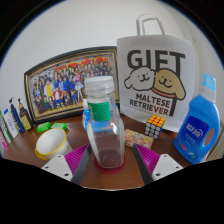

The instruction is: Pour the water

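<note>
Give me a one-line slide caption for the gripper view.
Clear bottle standing between the open gripper fingers on a wooden table, with a gift bag and blue detergent bottle behind.

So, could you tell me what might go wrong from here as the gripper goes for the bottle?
The clear bottle stands between the open gripper's fingers with its white cap on, so tipping it now would pour nothing. It is tall and narrow, so an uneven close could topple it. The Rubik's cube and blue detergent bottle crowd the swing.
</note>
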Tool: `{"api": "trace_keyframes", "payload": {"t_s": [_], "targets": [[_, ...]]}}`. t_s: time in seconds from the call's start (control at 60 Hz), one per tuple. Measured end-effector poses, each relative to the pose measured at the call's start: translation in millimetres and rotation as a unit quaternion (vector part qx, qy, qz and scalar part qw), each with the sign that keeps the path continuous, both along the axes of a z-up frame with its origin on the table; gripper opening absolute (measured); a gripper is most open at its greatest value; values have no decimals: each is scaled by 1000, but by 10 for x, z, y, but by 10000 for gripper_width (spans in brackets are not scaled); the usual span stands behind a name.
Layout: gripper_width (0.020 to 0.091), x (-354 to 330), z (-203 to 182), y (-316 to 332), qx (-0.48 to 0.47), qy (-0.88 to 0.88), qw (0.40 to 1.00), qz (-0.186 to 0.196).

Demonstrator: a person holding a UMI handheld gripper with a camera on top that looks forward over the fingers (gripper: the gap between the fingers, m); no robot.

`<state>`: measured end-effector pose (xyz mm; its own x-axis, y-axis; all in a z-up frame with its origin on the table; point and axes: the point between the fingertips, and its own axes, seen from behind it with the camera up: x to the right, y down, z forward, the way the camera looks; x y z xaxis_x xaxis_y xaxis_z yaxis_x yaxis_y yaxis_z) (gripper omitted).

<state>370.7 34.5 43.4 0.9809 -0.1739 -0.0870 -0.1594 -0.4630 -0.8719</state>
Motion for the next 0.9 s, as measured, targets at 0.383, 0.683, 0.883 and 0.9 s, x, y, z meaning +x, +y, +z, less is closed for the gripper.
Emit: {"api": "trace_keyframes", "payload": {"t_s": [0.383,0.683,0.883,0.9], "targets": [[855,-603,954,-1382,-37,-21,999,-33],[855,-1653,1541,-2850,-62,-12,998,-17],[856,-2008,1683,-3407,-69,-26,997,-8],[854,-2034,1691,-3441,-69,-29,997,-7]]}}
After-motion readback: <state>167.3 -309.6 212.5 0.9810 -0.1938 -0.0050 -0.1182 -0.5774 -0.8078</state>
